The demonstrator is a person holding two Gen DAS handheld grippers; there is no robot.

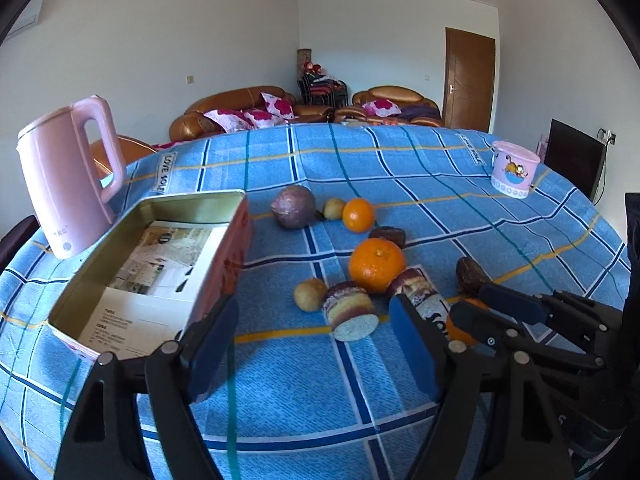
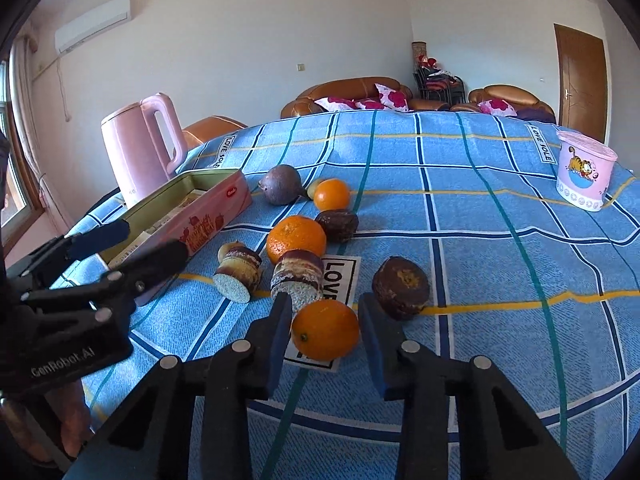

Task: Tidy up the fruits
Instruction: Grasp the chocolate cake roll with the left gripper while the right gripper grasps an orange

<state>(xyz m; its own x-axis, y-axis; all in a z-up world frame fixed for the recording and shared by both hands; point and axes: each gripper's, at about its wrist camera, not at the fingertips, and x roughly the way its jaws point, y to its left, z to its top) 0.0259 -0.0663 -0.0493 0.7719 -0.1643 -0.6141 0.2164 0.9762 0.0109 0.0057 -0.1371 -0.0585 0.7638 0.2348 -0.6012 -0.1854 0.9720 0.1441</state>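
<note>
Currently the right gripper (image 2: pixel 325 334) has its blue-padded jaws set against both sides of a smooth, round orange (image 2: pixel 325 329), clamped on it where it rests on the woven blue plaid tablecloth (image 2: pixel 500 264). Just beyond lie a dark, wrinkled round fruit (image 2: pixel 401 287) to the right and two cut cylindrical pieces with speckled pale faces (image 2: pixel 297 280) (image 2: pixel 239 275) to the left, near the jaw tips. A larger, dimpled orange (image 2: pixel 296 239) sits behind them.

The left gripper (image 1: pixel 316 344) stands with its jaws apart and nothing between them, only bare cloth; its left pad is just beside the corner of an open rectangular metal tin (image 1: pixel 218 280), pink outside, gold inside, with printed paper lying in it. Farther out lie a purple round fruit (image 1: pixel 294 206), a small orange (image 1: pixel 358 215) and two small yellowish fruits (image 1: pixel 310 294) (image 1: pixel 334 208). A pink plastic kettle (image 1: pixel 66 184) stands behind the tin; a pink printed cup (image 1: pixel 514 170) stands well apart at far right.
</note>
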